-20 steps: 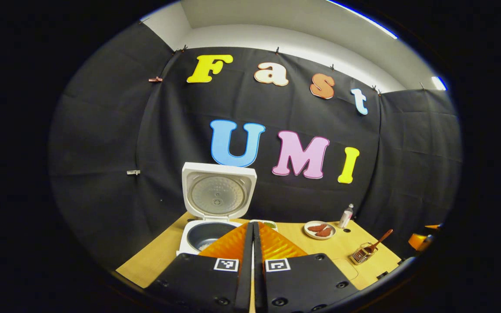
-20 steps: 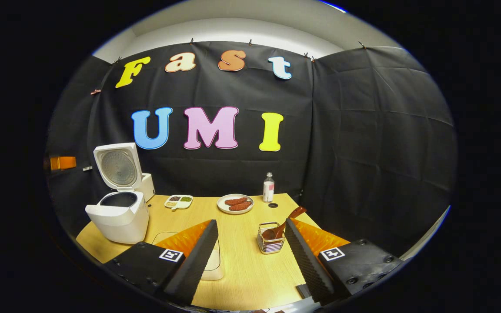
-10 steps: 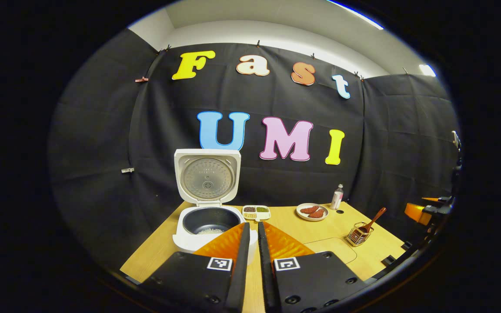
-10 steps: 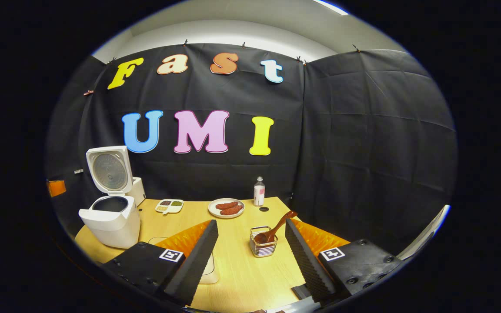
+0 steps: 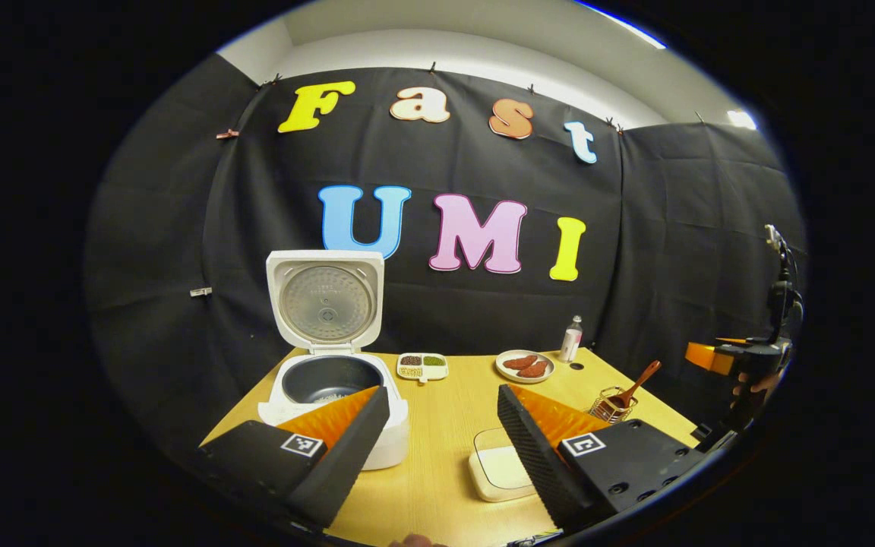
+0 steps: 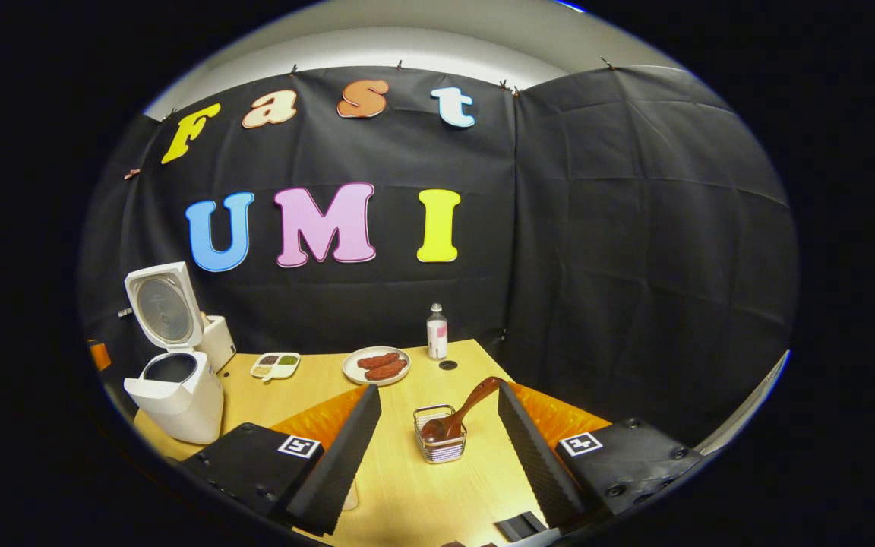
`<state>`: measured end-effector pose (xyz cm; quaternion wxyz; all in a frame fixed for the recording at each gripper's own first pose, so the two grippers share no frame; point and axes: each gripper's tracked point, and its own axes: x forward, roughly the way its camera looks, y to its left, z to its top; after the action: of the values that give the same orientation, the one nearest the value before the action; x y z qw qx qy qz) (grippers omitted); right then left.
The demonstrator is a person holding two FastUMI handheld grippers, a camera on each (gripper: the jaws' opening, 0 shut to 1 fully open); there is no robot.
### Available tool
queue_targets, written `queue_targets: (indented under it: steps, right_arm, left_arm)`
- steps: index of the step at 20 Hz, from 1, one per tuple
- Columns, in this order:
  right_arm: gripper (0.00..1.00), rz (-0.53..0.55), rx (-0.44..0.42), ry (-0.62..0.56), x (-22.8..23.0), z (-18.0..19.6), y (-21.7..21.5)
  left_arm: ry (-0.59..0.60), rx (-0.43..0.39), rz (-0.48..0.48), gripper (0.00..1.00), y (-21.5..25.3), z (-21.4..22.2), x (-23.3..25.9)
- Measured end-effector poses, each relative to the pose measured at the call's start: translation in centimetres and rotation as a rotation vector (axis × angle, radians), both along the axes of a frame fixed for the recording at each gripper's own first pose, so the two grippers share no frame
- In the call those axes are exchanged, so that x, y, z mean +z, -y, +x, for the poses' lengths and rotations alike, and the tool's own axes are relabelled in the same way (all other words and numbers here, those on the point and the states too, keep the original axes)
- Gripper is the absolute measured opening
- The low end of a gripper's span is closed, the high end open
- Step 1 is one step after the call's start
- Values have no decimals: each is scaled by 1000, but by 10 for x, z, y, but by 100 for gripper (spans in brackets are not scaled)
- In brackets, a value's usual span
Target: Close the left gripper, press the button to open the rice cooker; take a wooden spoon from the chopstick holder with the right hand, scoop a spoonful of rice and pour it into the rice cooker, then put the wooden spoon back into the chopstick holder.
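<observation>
Already the rice cooker (image 5: 331, 380) stands with its lid up, and your left gripper (image 5: 441, 425) hangs with jaws spread wide and empty, the cooker's pot just beyond its left finger. Your right gripper (image 6: 437, 433) is likewise wide and holding nothing. Straight ahead between its jaws sits the chopstick holder (image 6: 440, 444), with the wooden spoon (image 6: 460, 410) bowl-down inside it. The spoon's handle leans up and toward the right finger, so its long axis runs diagonally across the gap rather than in line with the jaws. Your right hand is plainly the nearer one; the likely next move is forward onto that slanted handle. The tray of rice (image 5: 502, 471) lies on the table (image 5: 445, 456) between the left gripper's jaws.
</observation>
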<state>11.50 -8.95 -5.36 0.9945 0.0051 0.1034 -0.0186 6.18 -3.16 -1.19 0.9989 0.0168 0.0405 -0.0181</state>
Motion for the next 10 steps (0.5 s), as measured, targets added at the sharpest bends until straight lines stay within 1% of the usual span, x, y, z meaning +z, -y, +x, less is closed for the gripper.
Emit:
queue_targets:
  steps: [2,5,10]
  right_arm:
    - [98,-1,9,-35,-9,17,3]
    - [98,21,26,-69,-23,42,7]
    - [98,71,27,-167,-64,80,21]
  left_arm:
    - [-5,11,10,98,8,6,-1]
    - [-15,41,0,98,16,11,-4]
    - [-33,131,-2,98,16,18,-9]
